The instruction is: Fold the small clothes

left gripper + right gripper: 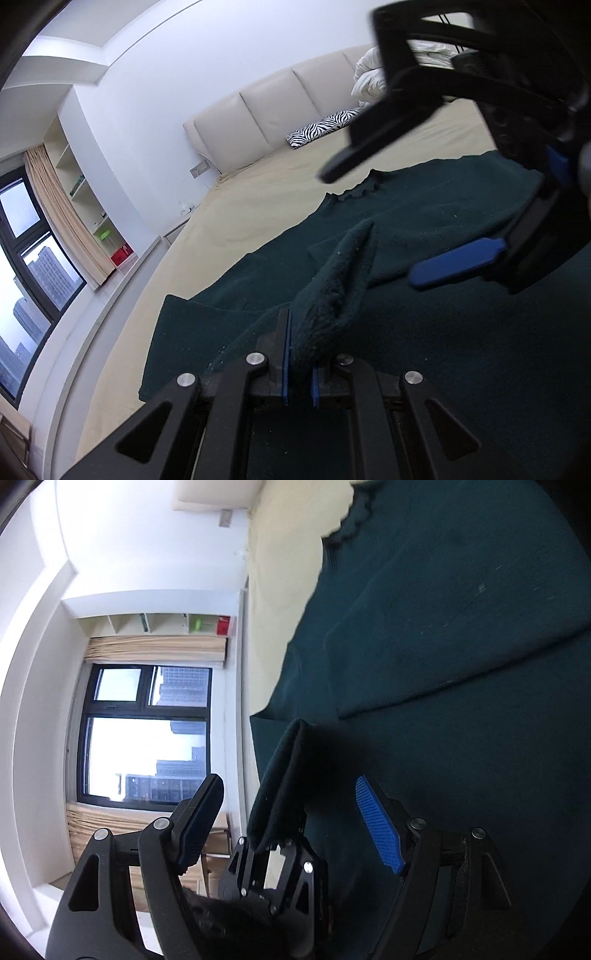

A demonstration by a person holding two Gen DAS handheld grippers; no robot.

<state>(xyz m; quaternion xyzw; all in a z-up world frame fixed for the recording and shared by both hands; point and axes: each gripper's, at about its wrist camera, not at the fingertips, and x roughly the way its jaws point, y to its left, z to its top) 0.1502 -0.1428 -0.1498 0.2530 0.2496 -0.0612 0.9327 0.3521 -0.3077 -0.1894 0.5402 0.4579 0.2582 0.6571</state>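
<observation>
Bed (258, 192): a beige sheet is spread across the mattress, and a padded cream headboard (273, 107) is seen at the far end against the white wall.
Window (147, 734): dark-framed panes with high-rise buildings beyond are seen in the right wrist view, flanked by a beige curtain (155, 650).
Sweater (424, 221): a dark green knit is laid flat on the bed sheet, its ribbed neckline turned toward the headboard; one sleeve is seen folded across the body as a flat band.
Shelves (85, 206): open wall compartments are seen beside the window, with a green item and a red box (122, 254) on the lower levels.
Duvet (369, 77): white bedding is bunched at the head of the bed.
Pillow (325, 127): a zebra-striped cushion is laid against the headboard.
Right gripper (291, 823): its blue-padded fingers are spread wide apart and nothing is held between them; it is seen hovering just above the sweater.
Left gripper (299, 362): its jaws are clamped on a raised fold of the sweater's edge, which is lifted off the rest of the garment.
</observation>
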